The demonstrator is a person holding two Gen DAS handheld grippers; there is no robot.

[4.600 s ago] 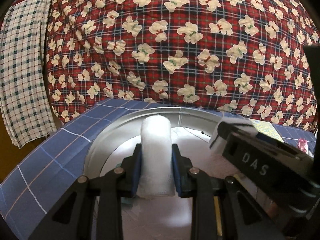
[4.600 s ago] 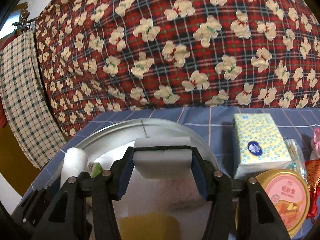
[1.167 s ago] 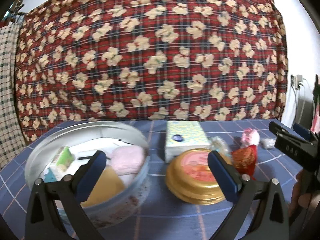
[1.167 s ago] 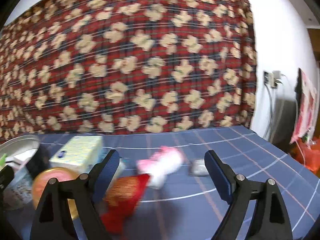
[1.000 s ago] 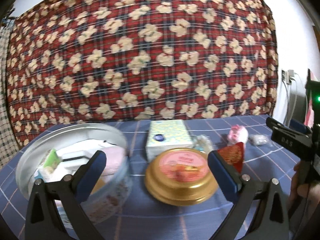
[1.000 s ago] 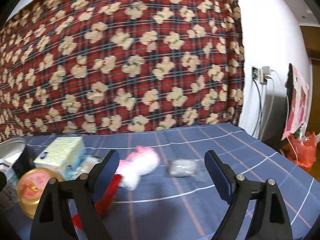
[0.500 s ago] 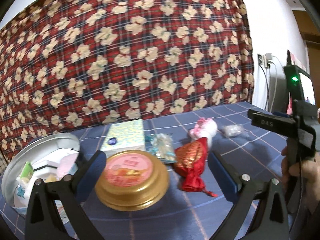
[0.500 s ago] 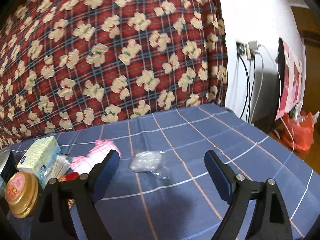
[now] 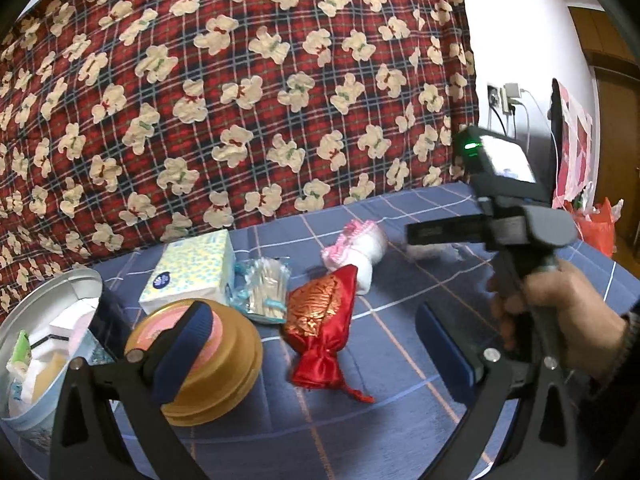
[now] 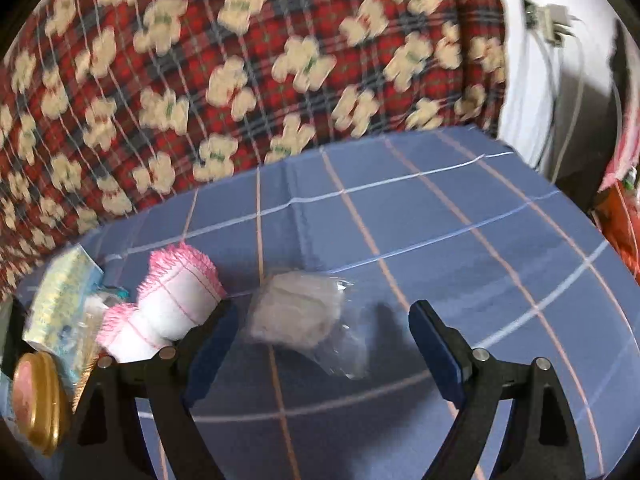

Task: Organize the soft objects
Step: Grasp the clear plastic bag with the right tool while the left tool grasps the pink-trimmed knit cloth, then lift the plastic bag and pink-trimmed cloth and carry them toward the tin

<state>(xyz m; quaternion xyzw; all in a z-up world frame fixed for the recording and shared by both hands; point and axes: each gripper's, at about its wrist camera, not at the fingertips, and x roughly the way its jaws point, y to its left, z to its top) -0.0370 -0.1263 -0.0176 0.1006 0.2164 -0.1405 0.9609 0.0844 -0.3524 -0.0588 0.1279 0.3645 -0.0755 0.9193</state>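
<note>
Soft objects lie scattered on the desk (image 9: 400, 344), which is covered by a blue checked cloth; the gold-lidded tin (image 9: 224, 364) serves as landmark. A red satin pouch (image 9: 324, 332) lies just right of the tin, tilted, its tied neck toward the camera. Beyond the pouch, farther from the tin, lies a white rolled cloth with pink crocheted edging (image 9: 356, 248). A clear bag of greyish-white stuffing (image 10: 296, 312) lies well right of the tin, past the rolled cloth. Behind the tin stands a patterned tissue pack (image 9: 192, 272), with a packet of cotton swabs (image 9: 264, 288) beside it. Left of the tin is a round metal container (image 9: 56, 300) already holding several items, including white pieces.

The left gripper (image 9: 312, 344) hangs above the tin and pouch, jaws spread wide with nothing between them. The right gripper (image 10: 320, 344), held in a hand (image 9: 568, 312), points down at the stuffing bag, jaws likewise wide; the bag lies between and just beyond the fingertips, unclamped. A red plaid bear-print blanket (image 9: 240, 80) hangs behind the desk.
</note>
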